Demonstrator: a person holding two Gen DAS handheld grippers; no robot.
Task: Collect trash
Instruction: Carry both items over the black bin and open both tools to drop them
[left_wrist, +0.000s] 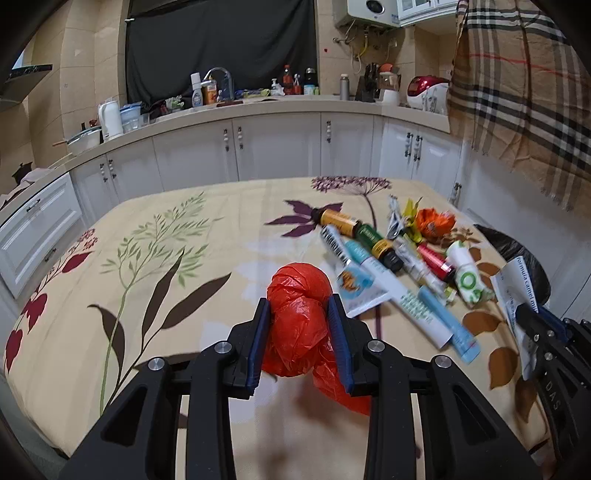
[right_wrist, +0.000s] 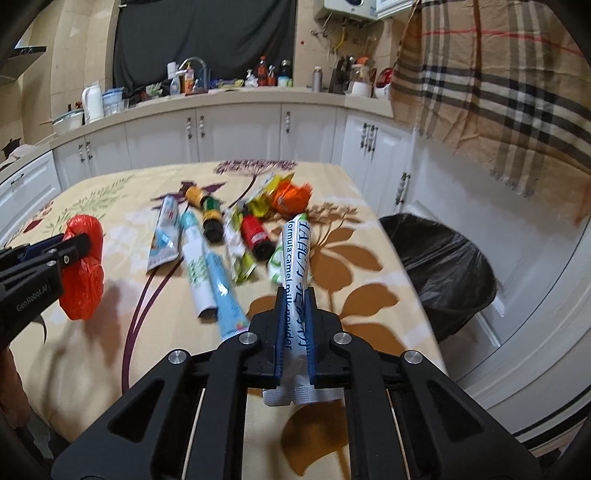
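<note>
Left claw (left_wrist: 300, 314) up close now: matte black frame, two angular arms fanning out toward five and seven o'clock, each with a long cut-out slot. Four round silver screws sit across the frame, two inner, two outer. The fingers (left_wrist: 259, 334) are lined with ribbed blue pads. Over to the right claw (right_wrist: 294, 321), and it's the same build: black arms, blue pads, four silver screw heads, thin pale rods showing through the gaps at six o'clock. From the right wrist view, the left claw's side at nine o'clock carries white lettering, "GenRobot.AI". Small screws dot its black finger.
</note>
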